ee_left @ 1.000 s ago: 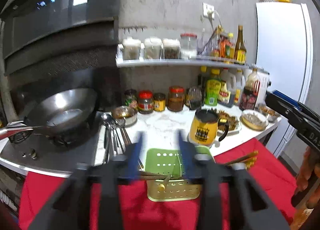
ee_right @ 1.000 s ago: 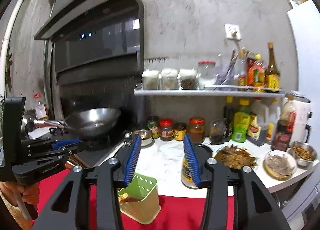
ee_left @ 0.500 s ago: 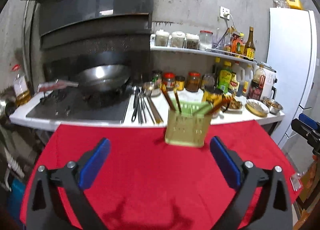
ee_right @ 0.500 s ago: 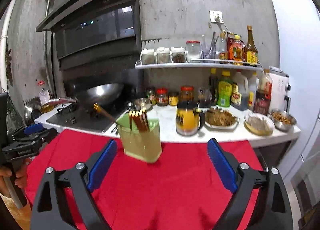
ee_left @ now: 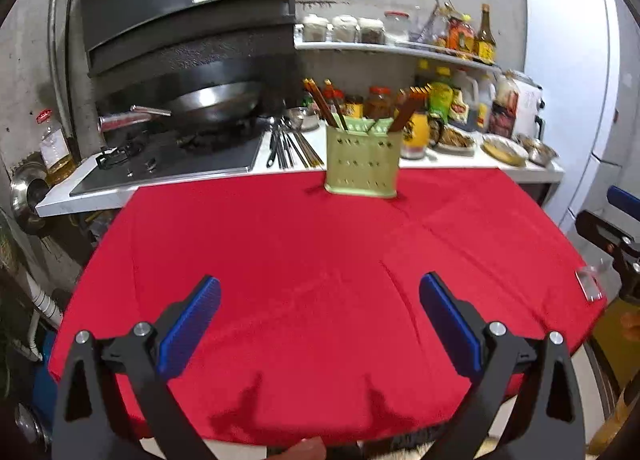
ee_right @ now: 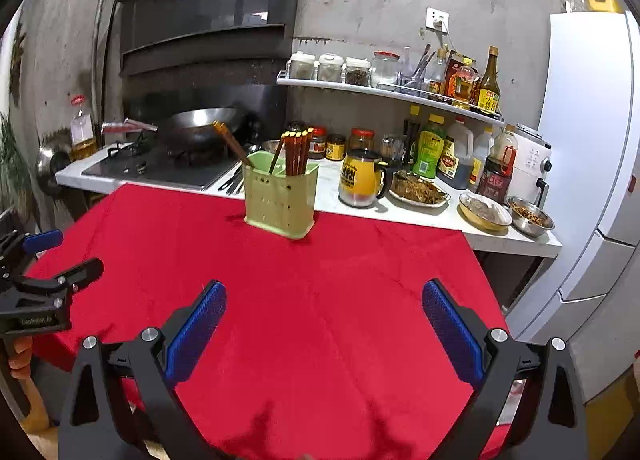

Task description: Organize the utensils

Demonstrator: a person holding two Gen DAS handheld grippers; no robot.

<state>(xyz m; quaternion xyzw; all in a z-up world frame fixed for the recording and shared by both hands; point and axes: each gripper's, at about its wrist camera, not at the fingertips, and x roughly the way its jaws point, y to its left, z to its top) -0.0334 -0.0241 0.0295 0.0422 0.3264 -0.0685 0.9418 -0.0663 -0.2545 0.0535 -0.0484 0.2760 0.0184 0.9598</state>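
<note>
A pale green perforated utensil holder (ee_left: 362,162) stands upright at the far edge of the red cloth (ee_left: 320,280), with brown chopsticks (ee_left: 324,104) standing in its compartments. It also shows in the right wrist view (ee_right: 280,196), chopsticks (ee_right: 296,152) leaning in it. My left gripper (ee_left: 320,324) is open and empty, low over the near part of the cloth, far from the holder. My right gripper (ee_right: 324,328) is open and empty too, likewise near the front edge.
Several metal utensils (ee_left: 286,146) lie on the white counter behind the holder, beside the stove with a wok (ee_left: 212,104). A yellow mug (ee_right: 358,180), food dishes (ee_right: 420,190), jars and bottles crowd the counter. A fridge (ee_right: 592,132) stands at the right.
Both grippers opened wide and pulled back from the holder toward the near edge of the cloth. The holder went from tipped to standing upright with chopsticks in it.
</note>
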